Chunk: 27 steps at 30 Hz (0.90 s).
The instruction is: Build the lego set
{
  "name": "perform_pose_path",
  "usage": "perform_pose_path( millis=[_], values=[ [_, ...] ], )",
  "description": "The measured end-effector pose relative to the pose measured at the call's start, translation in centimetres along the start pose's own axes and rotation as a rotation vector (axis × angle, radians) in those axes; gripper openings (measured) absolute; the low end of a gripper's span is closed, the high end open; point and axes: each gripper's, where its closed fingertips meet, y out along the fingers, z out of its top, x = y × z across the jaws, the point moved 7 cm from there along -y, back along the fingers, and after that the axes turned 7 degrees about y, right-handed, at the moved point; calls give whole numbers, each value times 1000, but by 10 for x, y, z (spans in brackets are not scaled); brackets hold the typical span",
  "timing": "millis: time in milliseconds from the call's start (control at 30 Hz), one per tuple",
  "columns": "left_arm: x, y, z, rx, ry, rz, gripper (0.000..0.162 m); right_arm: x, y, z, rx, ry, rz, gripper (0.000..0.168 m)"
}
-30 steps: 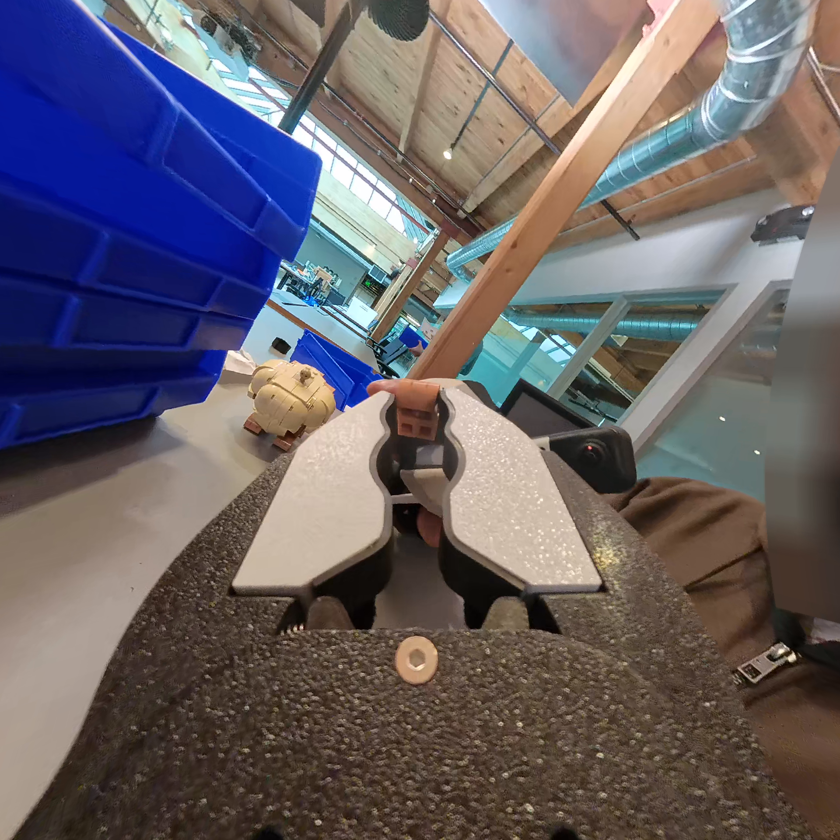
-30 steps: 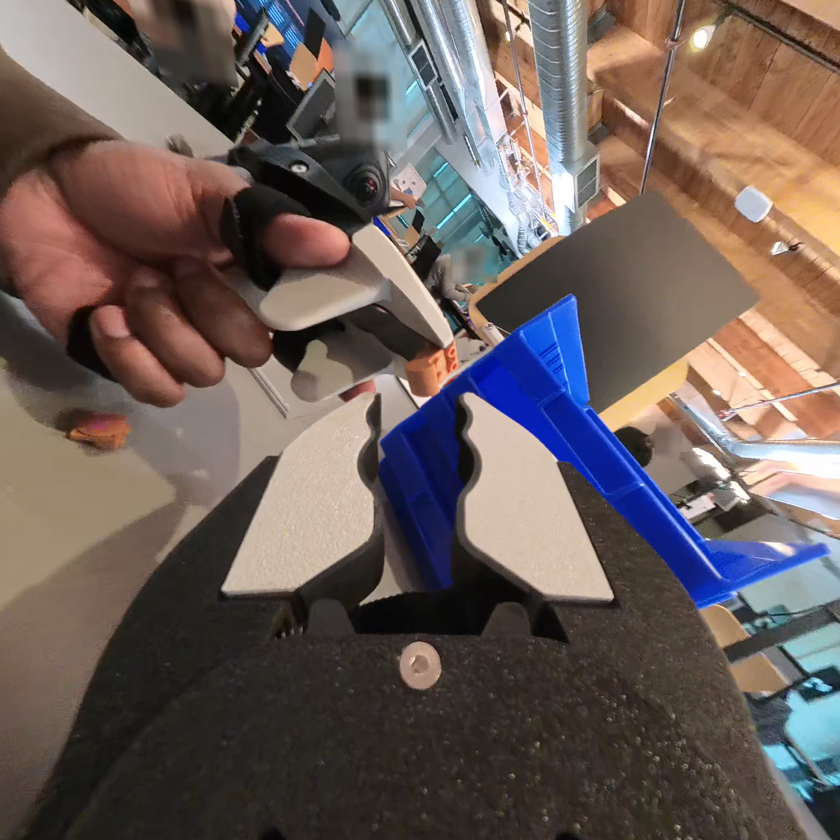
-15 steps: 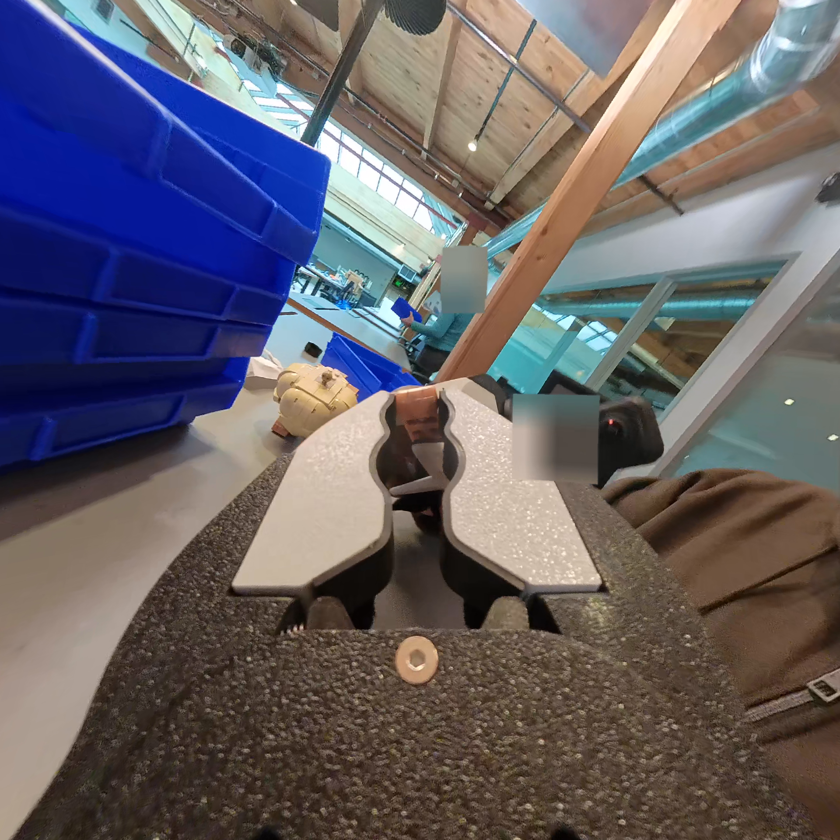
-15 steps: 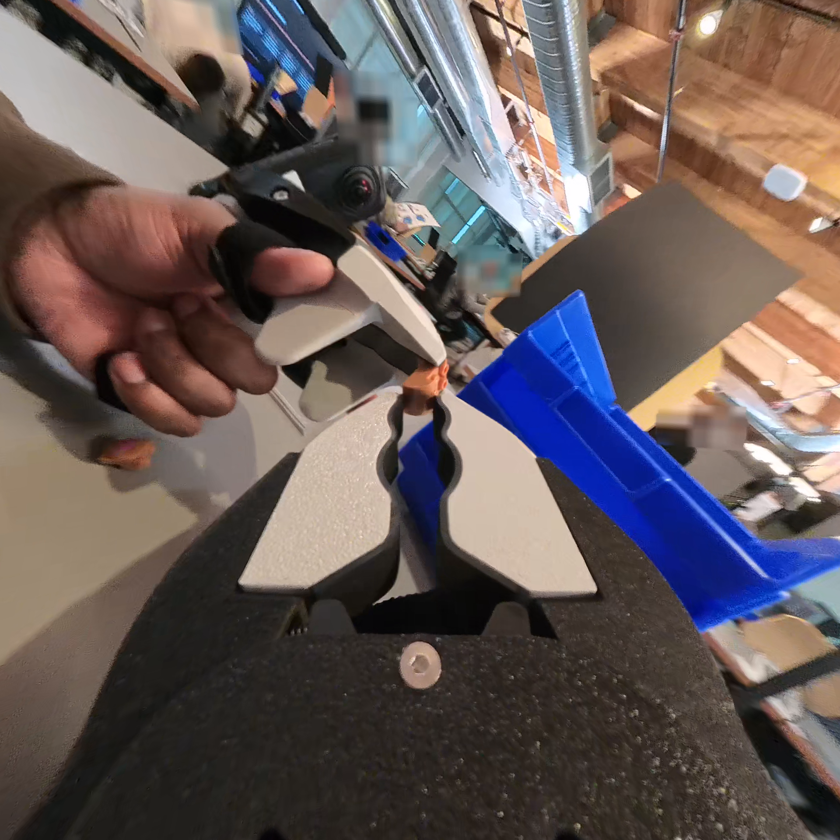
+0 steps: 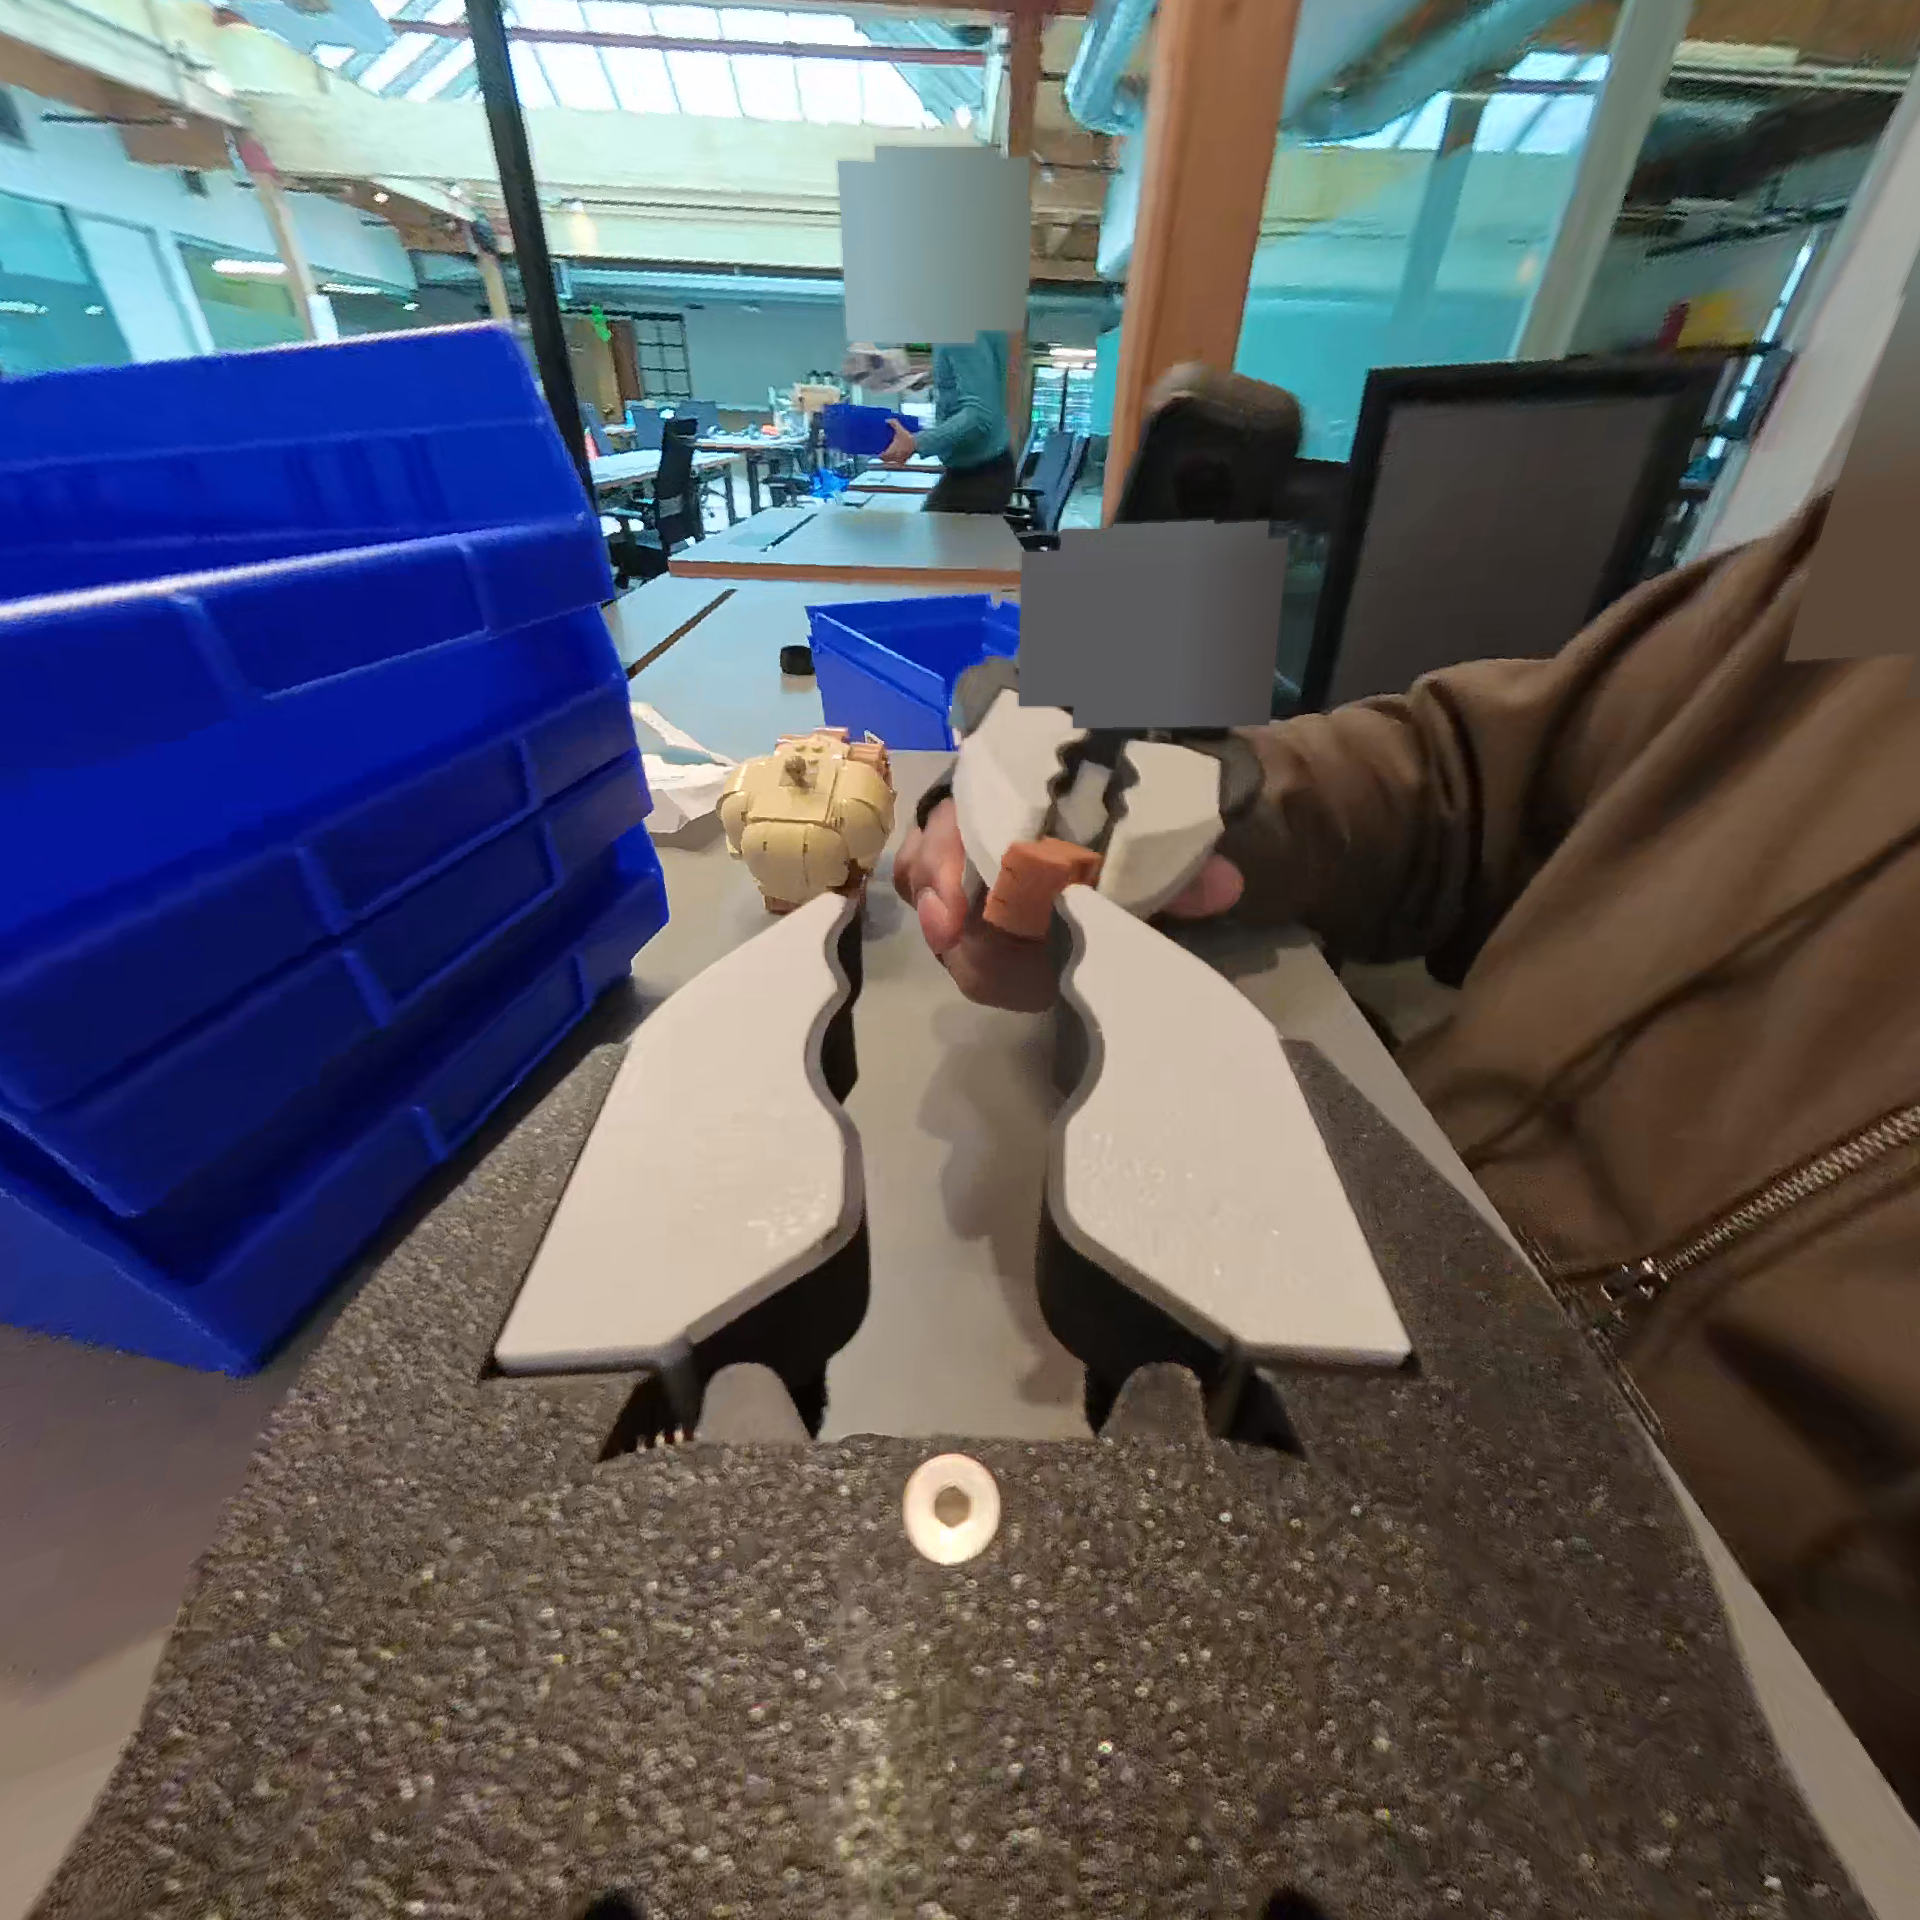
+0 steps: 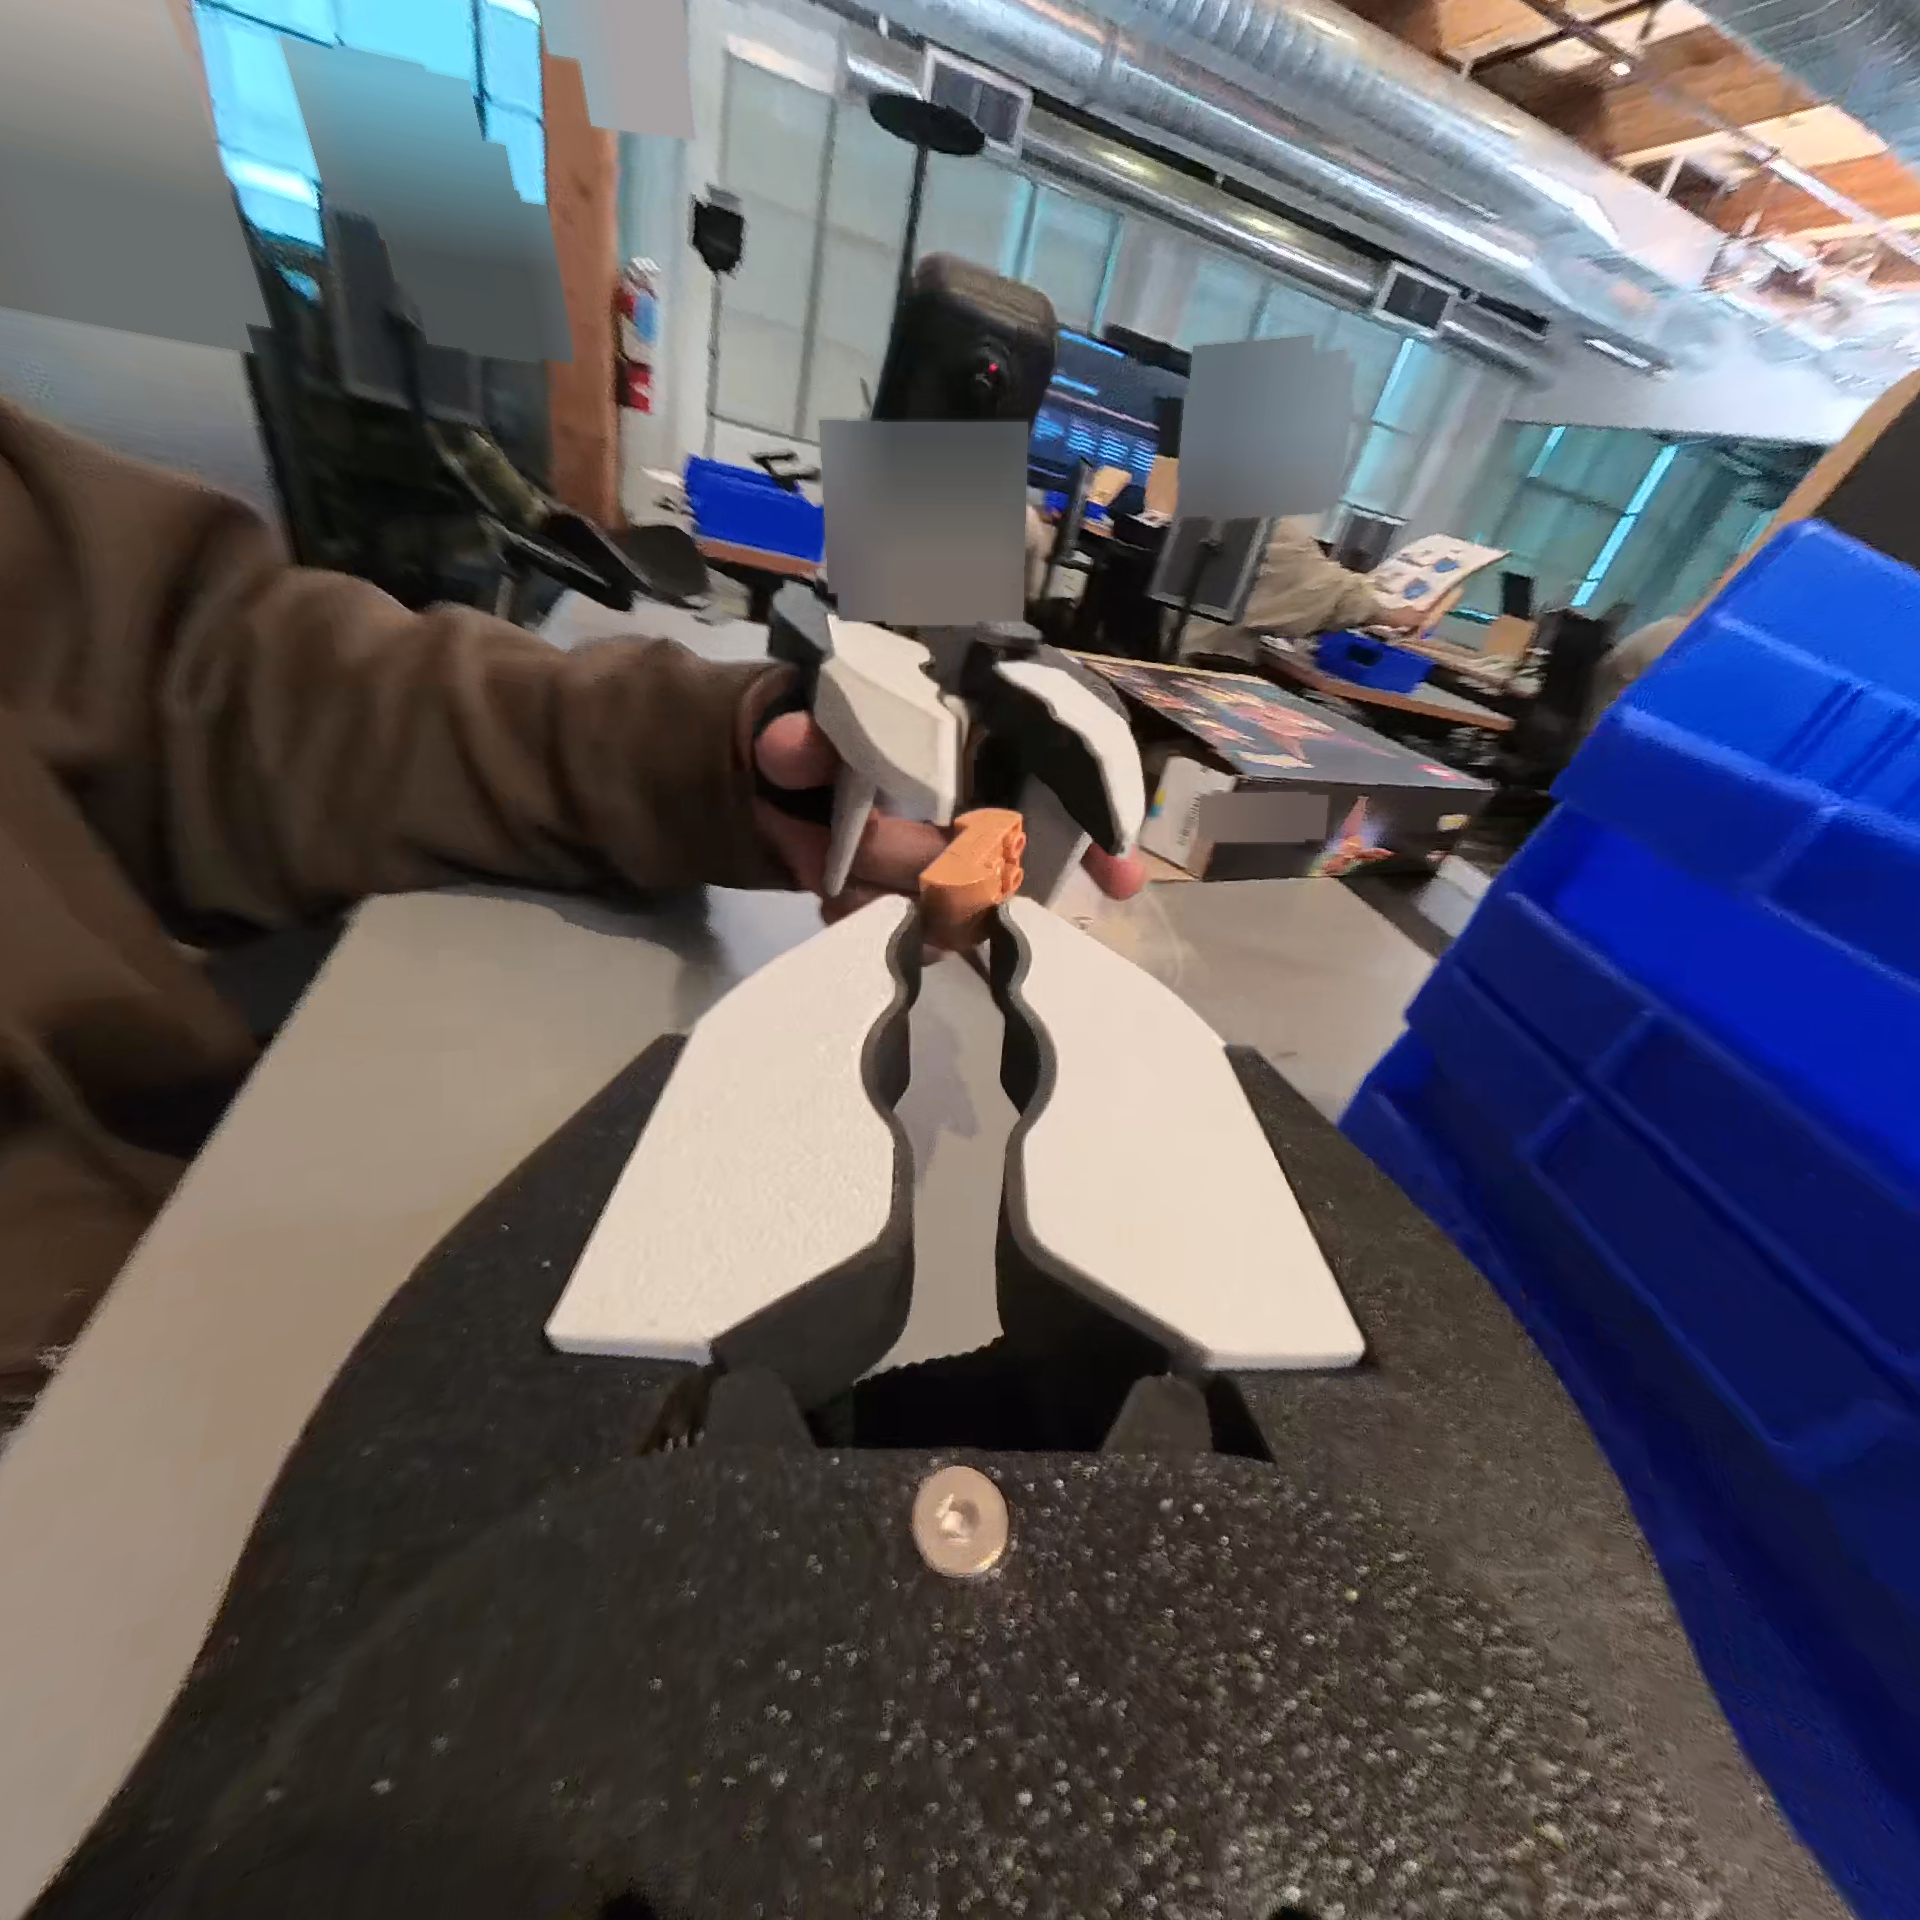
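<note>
A small orange-brown brick [image 6: 971,868] sits between the tips of my right gripper [image 6: 951,914], which is shut on it above the grey table [image 6: 416,1039]. My left gripper [image 5: 956,909] is open and empty, with its tips just in front of the brick [image 5: 1029,883]. The left wrist view shows the right gripper [image 5: 1049,847] facing it and clamped on the brick. The right wrist view shows the left gripper [image 6: 956,883] with its jaws spread around the brick. A tan rounded lego model [image 5: 805,821] stands on the table behind, to the left.
A stack of blue bins [image 5: 312,779] stands close on the left; it also shows in the right wrist view [image 6: 1714,935]. A smaller blue bin [image 5: 894,665] and white paper [image 5: 675,769] lie behind the model. A lego box [image 6: 1299,790] lies beyond. Brown sleeves [image 5: 1610,831] flank the grippers. Left and right tips are no more than a few centimetres apart. The tan rounded lego model [image 5: 805,821] is about 20 centimeters from both grippers' fingertips.
The brick passed from my left gripper to my right one. The left gripper opened and let go; the right gripper closed on the brick. Both views tilted down towards level.
</note>
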Motion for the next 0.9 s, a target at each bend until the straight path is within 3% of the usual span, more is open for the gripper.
perform_pose_path(
  millis=[133, 200, 533, 900],
  values=[
    [7, 1, 6, 79, -13, -61, 34, 1, -3, 2, 44, 87, 69, 12],
    [11, 4, 5, 38, 53, -62, 34, 1, -3, 1, 30, 79, 71, 12],
    [33, 8, -1, -353, 770, 80, 31, -8, 1, -12, -185, -171, 49, 12],
    [37, 25, -34, -734, 1254, 163, 29, -15, 5, -31, -396, -583, -57, 12]
  ],
)
